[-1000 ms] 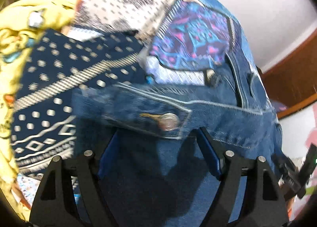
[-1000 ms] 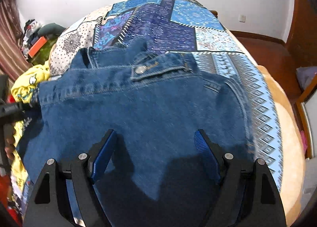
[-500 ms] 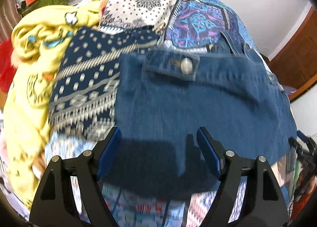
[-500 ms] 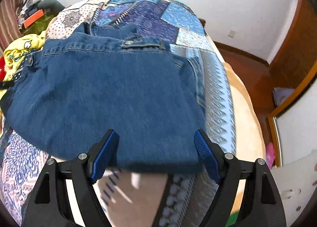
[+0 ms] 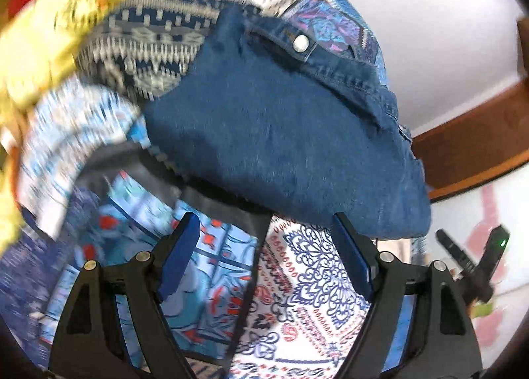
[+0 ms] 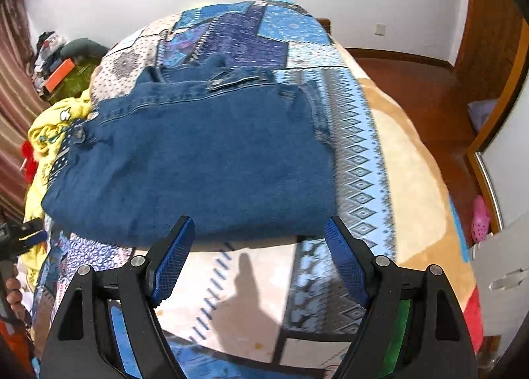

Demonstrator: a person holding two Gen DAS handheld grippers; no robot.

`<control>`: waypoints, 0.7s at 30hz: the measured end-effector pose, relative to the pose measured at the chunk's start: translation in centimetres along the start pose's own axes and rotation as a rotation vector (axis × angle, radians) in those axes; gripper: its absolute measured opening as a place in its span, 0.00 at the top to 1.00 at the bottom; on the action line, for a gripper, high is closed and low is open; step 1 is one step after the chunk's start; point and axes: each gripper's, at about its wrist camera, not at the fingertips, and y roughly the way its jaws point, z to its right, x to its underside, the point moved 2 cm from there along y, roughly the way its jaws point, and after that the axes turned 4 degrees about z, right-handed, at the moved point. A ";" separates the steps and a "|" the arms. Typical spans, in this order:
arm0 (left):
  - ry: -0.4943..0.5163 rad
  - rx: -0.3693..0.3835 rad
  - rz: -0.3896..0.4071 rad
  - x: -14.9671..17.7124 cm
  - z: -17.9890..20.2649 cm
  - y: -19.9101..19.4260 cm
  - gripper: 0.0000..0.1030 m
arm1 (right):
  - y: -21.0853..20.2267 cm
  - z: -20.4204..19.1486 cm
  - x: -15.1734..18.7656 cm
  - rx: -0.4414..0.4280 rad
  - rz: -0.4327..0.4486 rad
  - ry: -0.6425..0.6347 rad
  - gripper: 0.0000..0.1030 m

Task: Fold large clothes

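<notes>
- Denim jacket [image 6: 198,154] lies folded into a thick block on the bed's patchwork quilt [image 6: 360,154], just ahead of the right gripper [image 6: 261,258], with its near fold edge right at the fingertips and nothing between the jaws.
- Right gripper stands wide open and holds nothing; the left gripper [image 5: 267,258] is likewise wide open and empty, with the jacket's lower edge just beyond and to the right of its fingertips.
- One risk, as I judge it, is a grip that takes only the top layer: the block looks several layers deep, so lifting one layer would peel the fold open.
- Another is snagging the quilt: the fold edge sits straight on it, so a low approach could pinch quilt along with denim and drag both.
- Buttoned flap [image 5: 291,45] and collar bulk sit at the far end from both grippers; that lump may keep the next fold from lying flat, so it could spring back.
- Yellow garment [image 6: 49,134] crowds the jacket's far-left side, and a careless sweep by the left gripper could tangle the two.
- Left view is blurred, so its exact alignment is hard to tell.
</notes>
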 end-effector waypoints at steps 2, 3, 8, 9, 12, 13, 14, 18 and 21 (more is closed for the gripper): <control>-0.054 0.037 -0.015 -0.1 -0.4 1.0 0.22 | 0.6 -0.9 0.1 -0.009 0.002 -0.024 0.21; -0.102 0.080 -0.016 -0.3 -0.7 1.7 0.22 | 1.0 -1.2 0.1 -0.010 -0.002 -0.030 0.21; -0.228 0.209 0.001 -1.6 -1.7 4.3 0.23 | 3.6 -2.2 0.0 -0.022 -0.046 -0.040 0.20; -0.234 0.212 0.004 -2.0 -1.8 4.9 0.29 | 3.7 -2.3 -0.1 -0.016 -0.045 -0.042 0.19; -0.255 0.250 0.027 -3.3 -1.7 6.7 0.33 | 3.9 -2.7 0.0 -0.029 -0.036 -0.050 0.07; -0.265 0.259 0.033 -3.6 -1.6 7.0 0.33 | 4.0 -2.8 0.1 -0.029 -0.031 -0.056 0.05; -0.271 0.269 0.047 -4.0 -1.4 7.5 0.33 | 4.1 -2.9 0.1 -0.022 -0.031 -0.068 0.04; -0.279 0.255 0.086 -5.6 -1.0 8.9 0.41 | 4.4 -3.2 0.2 0.001 -0.038 -0.094 0.03; -0.294 0.222 0.099 -6.1 -0.8 9.0 0.53 | 4.1 -3.2 0.1 0.005 -0.048 -0.089 0.03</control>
